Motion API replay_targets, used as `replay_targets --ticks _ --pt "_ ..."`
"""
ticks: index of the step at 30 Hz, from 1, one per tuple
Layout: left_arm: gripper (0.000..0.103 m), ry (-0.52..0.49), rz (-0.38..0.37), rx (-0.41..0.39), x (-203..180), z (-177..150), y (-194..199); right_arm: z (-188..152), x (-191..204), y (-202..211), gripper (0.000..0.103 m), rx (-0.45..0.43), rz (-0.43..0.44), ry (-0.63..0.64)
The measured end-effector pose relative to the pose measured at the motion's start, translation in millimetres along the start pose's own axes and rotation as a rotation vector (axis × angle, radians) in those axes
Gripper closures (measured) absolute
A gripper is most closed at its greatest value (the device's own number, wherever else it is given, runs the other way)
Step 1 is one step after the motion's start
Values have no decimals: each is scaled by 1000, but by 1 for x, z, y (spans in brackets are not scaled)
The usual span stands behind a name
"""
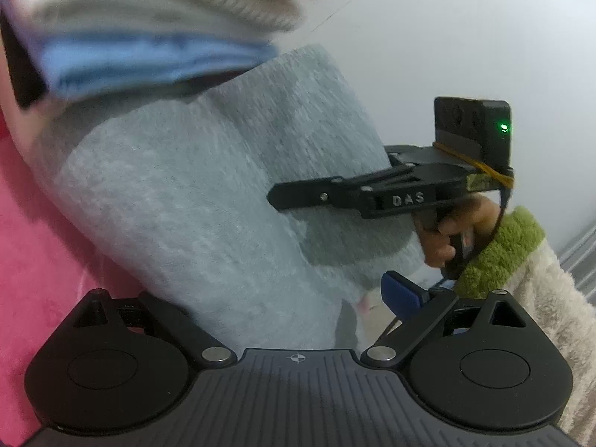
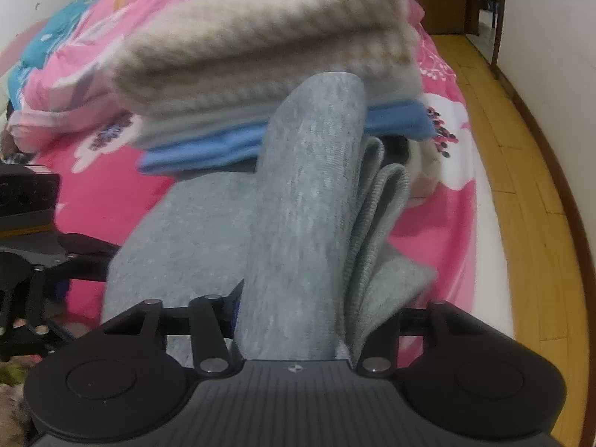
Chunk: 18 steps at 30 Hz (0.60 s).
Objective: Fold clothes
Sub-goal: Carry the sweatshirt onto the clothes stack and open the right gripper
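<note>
Fold step | grey garment (image 2: 305, 201) clamped in right gripper (image 2: 298, 320) jaws, long axis toward stack (image 2: 260, 48) on bed (image 2: 447, 201) | left gripper (image 1: 290, 298) nearside, jaws probably clamped too, blurred.

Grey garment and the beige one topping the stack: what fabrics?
Grey garment: looks like soft heathered jersey or fine knit, matte; mottled grey surface, fine ribbed lines at the folded edges. Beige garment: looks like chunky ribbed knit, woolly or fleecy; thick raised ridges, fuzzy matte surface. Blur leaves fibre type open.
</note>
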<state>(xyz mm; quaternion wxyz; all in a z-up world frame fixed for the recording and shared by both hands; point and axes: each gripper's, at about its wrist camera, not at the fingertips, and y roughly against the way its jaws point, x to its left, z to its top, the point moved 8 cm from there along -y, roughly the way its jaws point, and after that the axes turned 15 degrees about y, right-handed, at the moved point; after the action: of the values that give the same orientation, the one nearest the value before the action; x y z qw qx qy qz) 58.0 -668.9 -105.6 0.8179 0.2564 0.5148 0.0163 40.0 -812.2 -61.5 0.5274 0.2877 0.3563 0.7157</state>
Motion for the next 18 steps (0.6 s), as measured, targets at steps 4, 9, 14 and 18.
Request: replay_targets --ticks 4,9,14,18 --pt "5 9 32 24 17 -7 -6 -22 -31 -22 15 -12 -45 -102" --pt "2 18 33 -5 19 -12 27 -32 -60 13 3 -153 -255 -202" --pt "2 -151 186 -202 9 -16 92 -30 -59 71 20 -360 -429 -273" --pt "3 -336 250 -307 -21 -1 81 -3 -31 64 54 -389 -442 -206"
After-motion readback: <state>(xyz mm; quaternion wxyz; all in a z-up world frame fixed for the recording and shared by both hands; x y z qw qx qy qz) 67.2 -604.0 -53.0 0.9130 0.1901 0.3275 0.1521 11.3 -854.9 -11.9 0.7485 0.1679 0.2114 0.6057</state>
